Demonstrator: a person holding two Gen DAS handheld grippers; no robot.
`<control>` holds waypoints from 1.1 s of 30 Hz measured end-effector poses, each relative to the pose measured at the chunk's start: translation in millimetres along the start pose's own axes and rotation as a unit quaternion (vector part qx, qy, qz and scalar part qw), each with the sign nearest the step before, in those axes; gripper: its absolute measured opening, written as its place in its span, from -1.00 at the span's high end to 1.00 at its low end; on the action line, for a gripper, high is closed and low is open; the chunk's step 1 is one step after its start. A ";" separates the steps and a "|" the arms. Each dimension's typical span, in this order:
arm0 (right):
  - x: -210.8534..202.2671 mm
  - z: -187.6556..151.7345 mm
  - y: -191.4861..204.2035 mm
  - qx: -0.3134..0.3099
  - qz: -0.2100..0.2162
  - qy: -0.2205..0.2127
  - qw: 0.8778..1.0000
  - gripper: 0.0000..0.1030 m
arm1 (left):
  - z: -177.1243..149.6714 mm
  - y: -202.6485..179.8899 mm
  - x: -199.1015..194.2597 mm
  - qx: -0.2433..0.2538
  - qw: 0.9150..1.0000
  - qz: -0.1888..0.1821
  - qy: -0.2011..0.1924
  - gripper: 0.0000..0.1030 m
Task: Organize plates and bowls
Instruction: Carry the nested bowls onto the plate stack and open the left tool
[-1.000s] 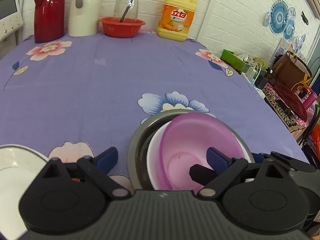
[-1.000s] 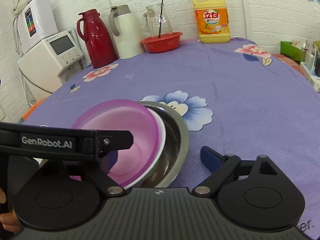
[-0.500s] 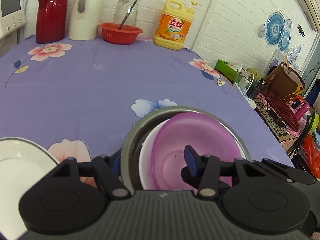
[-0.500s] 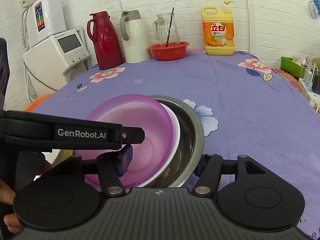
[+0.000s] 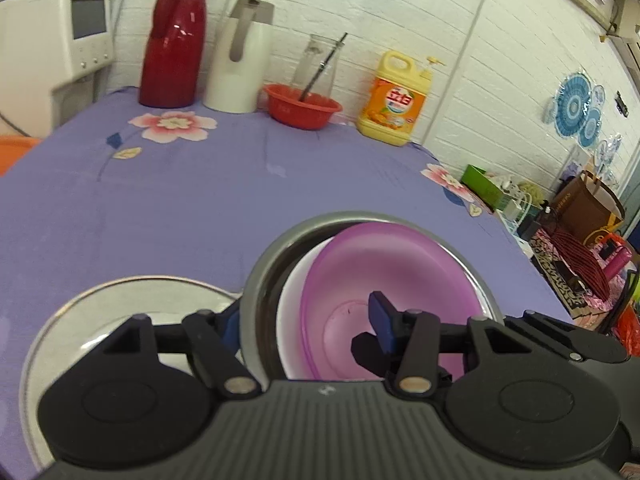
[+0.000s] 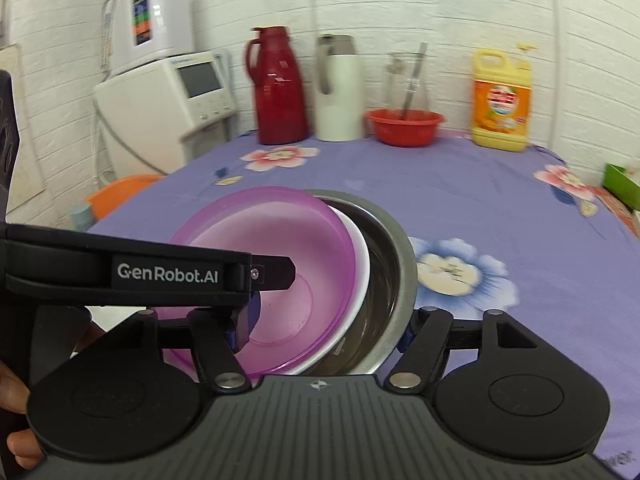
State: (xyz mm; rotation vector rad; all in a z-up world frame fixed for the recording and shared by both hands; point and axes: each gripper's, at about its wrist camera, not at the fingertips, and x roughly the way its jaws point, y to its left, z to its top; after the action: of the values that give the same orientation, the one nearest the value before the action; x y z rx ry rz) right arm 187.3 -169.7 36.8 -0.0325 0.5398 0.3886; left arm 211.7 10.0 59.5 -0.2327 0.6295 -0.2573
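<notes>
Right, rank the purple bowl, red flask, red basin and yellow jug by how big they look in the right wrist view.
1. Purple bowl, by far, though it sits closest to the camera.
2. Red flask.
3. Yellow jug.
4. Red basin.
Flask and jug look close in size, so their order is unsure.

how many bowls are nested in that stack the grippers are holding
3. The steel bowl is outermost, a white bowl sits tilted inside it, and the purple bowl sits inside the white one. Anything under the purple bowl would be hidden.
</notes>
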 end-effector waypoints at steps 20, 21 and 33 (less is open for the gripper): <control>50.6 1.1 80.0 -0.043 0.109 0.061 0.991 -1.00 | -15.1 88.9 -32.2 -0.070 0.995 0.074 -0.002 0.00; 51.5 0.4 80.2 -0.042 0.110 0.064 0.991 -1.00 | -15.8 89.0 -31.8 -0.070 0.995 0.072 -0.001 -0.02; 53.0 -1.6 81.5 -0.046 0.102 0.058 0.992 -1.00 | -10.6 80.0 -41.6 -0.051 0.995 0.075 -0.042 -0.41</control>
State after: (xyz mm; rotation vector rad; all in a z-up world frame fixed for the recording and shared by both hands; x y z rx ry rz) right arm 198.1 -75.7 14.4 -0.0892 0.6427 0.6146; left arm 186.1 96.7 50.7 -0.2917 0.5737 -0.0701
